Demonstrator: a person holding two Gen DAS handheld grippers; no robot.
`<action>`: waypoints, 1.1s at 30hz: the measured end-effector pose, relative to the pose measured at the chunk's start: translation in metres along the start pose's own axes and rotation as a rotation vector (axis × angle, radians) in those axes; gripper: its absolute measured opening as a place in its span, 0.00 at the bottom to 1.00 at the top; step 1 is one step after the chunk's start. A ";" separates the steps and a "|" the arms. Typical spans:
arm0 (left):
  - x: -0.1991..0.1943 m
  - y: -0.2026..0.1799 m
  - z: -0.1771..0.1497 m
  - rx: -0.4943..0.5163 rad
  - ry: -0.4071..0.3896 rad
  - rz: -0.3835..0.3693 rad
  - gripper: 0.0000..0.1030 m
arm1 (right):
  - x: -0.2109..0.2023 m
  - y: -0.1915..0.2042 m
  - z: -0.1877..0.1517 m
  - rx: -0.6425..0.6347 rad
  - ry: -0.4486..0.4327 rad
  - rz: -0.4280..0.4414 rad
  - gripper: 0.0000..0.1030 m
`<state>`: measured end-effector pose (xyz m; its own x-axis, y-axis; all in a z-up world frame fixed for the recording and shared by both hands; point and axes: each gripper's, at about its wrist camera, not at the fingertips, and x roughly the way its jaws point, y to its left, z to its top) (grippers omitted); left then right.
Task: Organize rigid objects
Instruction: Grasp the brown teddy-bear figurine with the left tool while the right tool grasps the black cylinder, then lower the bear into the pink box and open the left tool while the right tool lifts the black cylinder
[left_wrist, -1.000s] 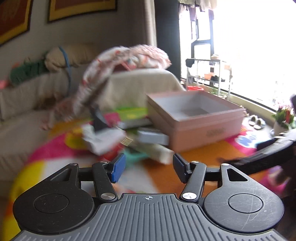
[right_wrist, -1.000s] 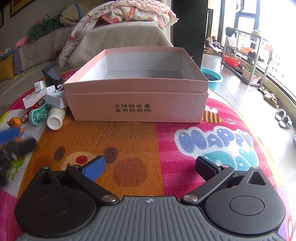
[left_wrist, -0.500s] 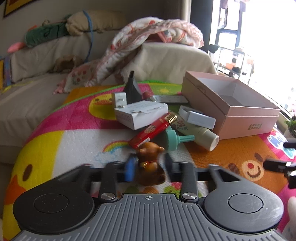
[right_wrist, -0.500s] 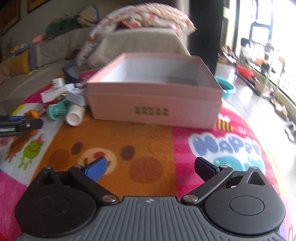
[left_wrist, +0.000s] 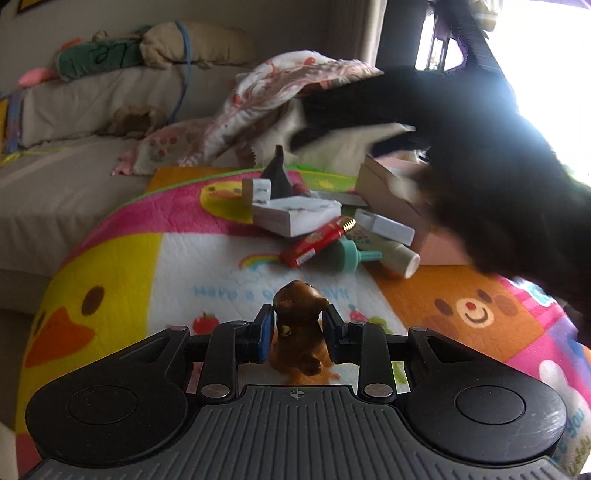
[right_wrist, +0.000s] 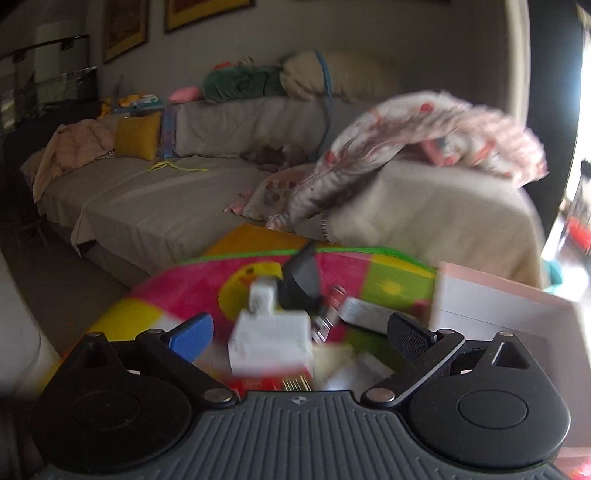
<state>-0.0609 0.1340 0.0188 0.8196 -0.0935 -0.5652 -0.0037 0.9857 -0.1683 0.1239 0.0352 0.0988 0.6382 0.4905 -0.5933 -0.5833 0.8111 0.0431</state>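
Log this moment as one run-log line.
left gripper: shut on brown bear figurine | right gripper: open, empty, over white box | pink box: nothing placed yet

Brown bear figurine (left_wrist: 297, 325) (cartoon-print blanket (left_wrist: 166, 258))

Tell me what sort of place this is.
Most likely a home living room: a long covered sofa with cushions and a rumpled floral blanket, framed pictures on the wall, and a children's cartoon blanket spread under the clutter being sorted.
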 end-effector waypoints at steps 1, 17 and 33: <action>0.000 0.001 -0.001 -0.008 0.005 -0.011 0.31 | 0.018 0.000 0.009 0.034 0.012 -0.024 0.93; -0.005 0.010 -0.007 -0.057 -0.005 -0.100 0.31 | 0.117 -0.004 0.020 0.081 0.217 -0.076 0.53; -0.007 -0.065 -0.018 0.106 0.072 -0.192 0.31 | -0.129 -0.050 -0.080 -0.124 0.104 -0.030 0.03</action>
<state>-0.0762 0.0682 0.0192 0.7565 -0.2872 -0.5876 0.2122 0.9576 -0.1949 0.0306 -0.0936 0.1091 0.6044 0.4261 -0.6732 -0.6267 0.7760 -0.0715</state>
